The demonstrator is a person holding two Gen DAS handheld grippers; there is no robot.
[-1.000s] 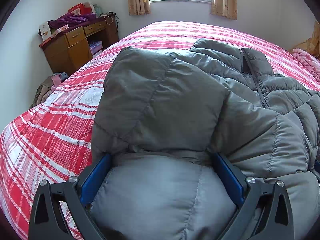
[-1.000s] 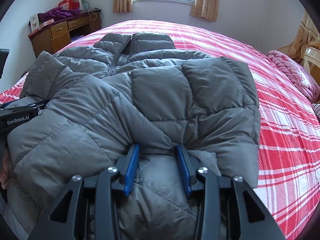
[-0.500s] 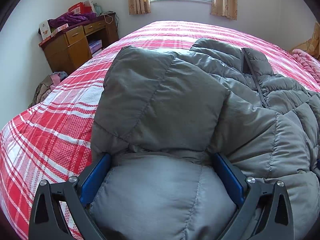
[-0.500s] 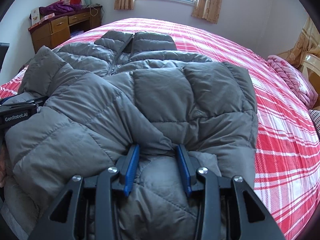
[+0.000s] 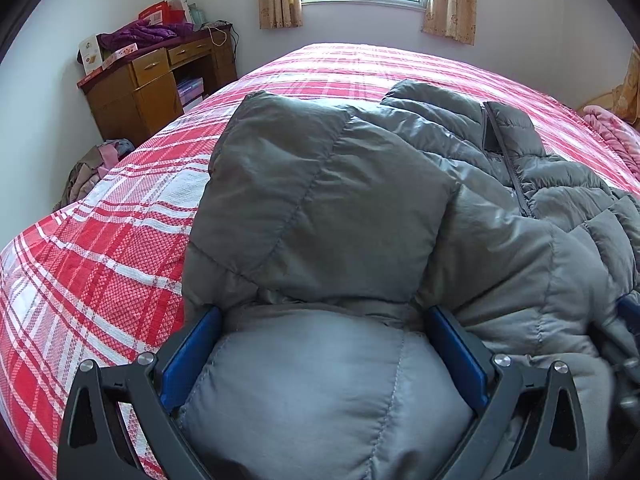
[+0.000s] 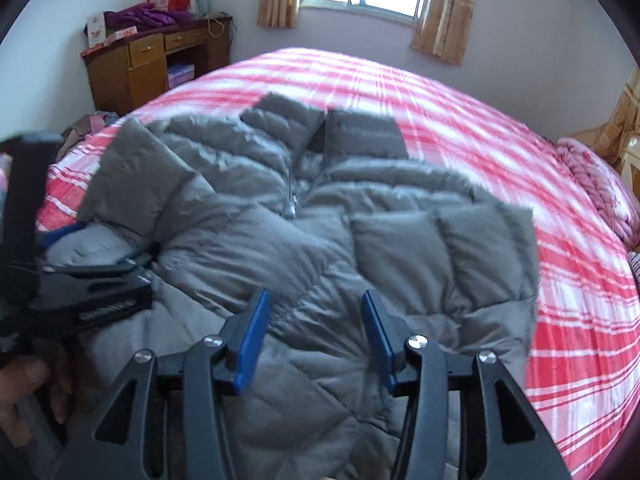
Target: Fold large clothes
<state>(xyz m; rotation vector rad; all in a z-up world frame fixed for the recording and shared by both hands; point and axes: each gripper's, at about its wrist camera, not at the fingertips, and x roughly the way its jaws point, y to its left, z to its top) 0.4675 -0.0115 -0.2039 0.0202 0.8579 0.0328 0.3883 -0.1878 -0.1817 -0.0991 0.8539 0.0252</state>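
A grey down jacket (image 5: 400,208) is spread across the red plaid bedspread (image 5: 96,264), filling the centre and right of the left wrist frame. A puffed fold of it is wedged between the widely parted fingers of the left gripper (image 5: 324,344). The right gripper (image 6: 314,320) is held released above the jacket, nothing between its pads. A wooden desk (image 6: 132,68) is seen at upper left.

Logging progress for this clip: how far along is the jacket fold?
Early to midway. Done: the grey puffer jacket lies front up on the plaid bed, both sleeves folded in across the body. In hand: the left gripper has padding bulging between wide jaws; the right gripper is open above the hem, holding nothing. Left: folding the body over toward the collar.
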